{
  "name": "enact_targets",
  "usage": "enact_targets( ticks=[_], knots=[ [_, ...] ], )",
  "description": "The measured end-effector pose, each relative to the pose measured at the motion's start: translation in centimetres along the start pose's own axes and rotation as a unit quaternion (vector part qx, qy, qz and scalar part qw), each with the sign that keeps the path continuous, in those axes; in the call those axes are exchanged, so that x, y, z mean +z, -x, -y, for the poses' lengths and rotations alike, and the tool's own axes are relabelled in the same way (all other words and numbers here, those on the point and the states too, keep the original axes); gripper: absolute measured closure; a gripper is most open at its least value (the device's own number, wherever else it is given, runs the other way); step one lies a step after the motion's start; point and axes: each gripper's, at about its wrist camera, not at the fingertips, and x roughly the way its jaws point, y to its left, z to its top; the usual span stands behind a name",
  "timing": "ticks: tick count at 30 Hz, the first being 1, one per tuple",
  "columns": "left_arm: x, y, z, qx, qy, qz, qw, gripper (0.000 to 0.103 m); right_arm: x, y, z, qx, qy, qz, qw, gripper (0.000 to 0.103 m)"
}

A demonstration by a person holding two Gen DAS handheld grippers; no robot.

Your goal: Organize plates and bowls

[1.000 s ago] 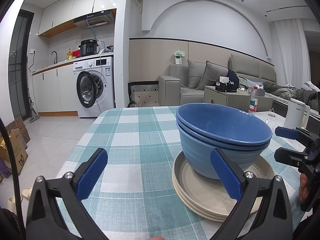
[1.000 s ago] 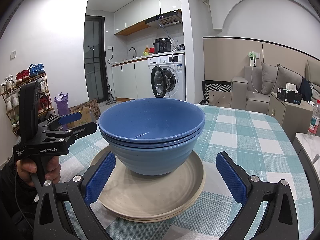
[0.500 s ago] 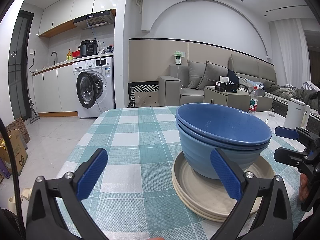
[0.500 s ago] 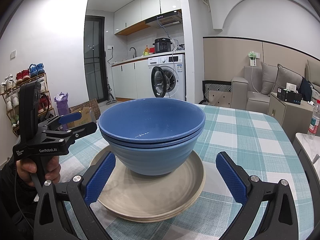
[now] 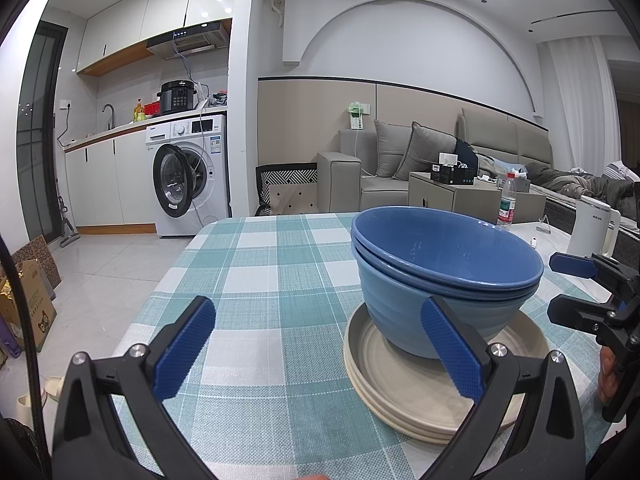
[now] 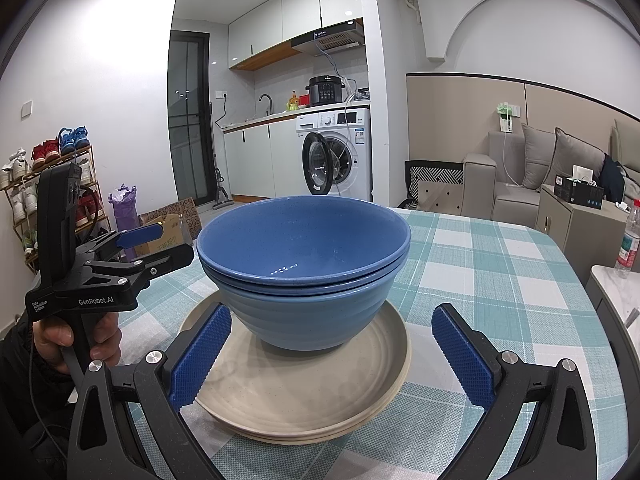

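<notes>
Two blue bowls (image 5: 440, 276) are nested and sit upright on a stack of beige plates (image 5: 400, 384) on the checked tablecloth; they also show in the right wrist view, bowls (image 6: 304, 264) on plates (image 6: 304, 392). My left gripper (image 5: 316, 348) is open and empty, left of the stack. My right gripper (image 6: 332, 348) is open and empty, its fingers standing either side of the stack's near edge. Each gripper shows in the other's view, the right one (image 5: 580, 284) beyond the stack, the left one (image 6: 132, 252) at the left.
The table (image 5: 272, 264) carries a teal and white checked cloth. A white kettle (image 5: 592, 228) and a water bottle (image 5: 506, 204) stand at the right. A washing machine (image 5: 188, 176) and a sofa (image 5: 400, 168) are beyond the table.
</notes>
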Motion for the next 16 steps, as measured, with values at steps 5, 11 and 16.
enact_targets(
  ticks=[5, 11, 16],
  knots=[
    [-0.01, 0.00, 0.00, 0.000, 0.000, 0.000, 1.0000, 0.000, 0.00, 0.00, 0.00, 0.000, 0.000, 0.000, 1.000, 0.001],
    [0.13, 0.07, 0.03, 0.000, -0.001, 0.002, 1.0000, 0.000, 0.01, 0.00, 0.00, 0.000, 0.000, 0.000, 1.000, 0.001],
    [0.11, 0.06, 0.04, 0.001, -0.001, 0.002, 1.0000, 0.000, 0.01, 0.00, -0.01, 0.000, 0.000, 0.000, 1.000, 0.001]
  ],
)
